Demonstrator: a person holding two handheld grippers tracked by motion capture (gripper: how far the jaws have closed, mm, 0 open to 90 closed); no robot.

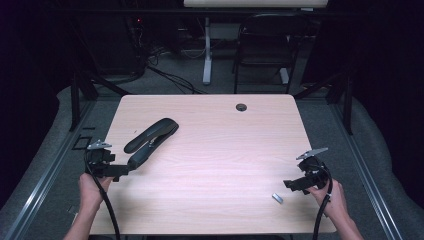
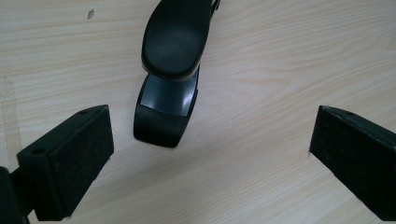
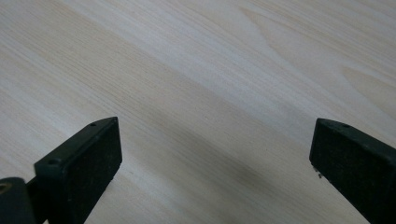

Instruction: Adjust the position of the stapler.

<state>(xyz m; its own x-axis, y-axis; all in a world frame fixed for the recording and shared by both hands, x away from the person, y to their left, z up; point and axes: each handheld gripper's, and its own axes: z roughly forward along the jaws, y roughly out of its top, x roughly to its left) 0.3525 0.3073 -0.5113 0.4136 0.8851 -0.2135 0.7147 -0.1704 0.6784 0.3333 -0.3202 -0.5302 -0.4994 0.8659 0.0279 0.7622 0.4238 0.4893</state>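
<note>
Black plastic stapler (image 1: pixel 150 141) lying at ten o'clock on pale wooden desk (image 1: pixel 215 135), left gripper (image 2: pixel 210 154) open just behind it, right gripper (image 3: pixel 215 163) open over bare wood, small silver staple strip (image 1: pixel 277 198) at five o'clock

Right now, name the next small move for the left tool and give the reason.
Probably ease the left tool forward around the stapler: its jaws stand wide open, the stapler's near end lies just ahead between them, untouched, and the right tool is far across the table.
</note>
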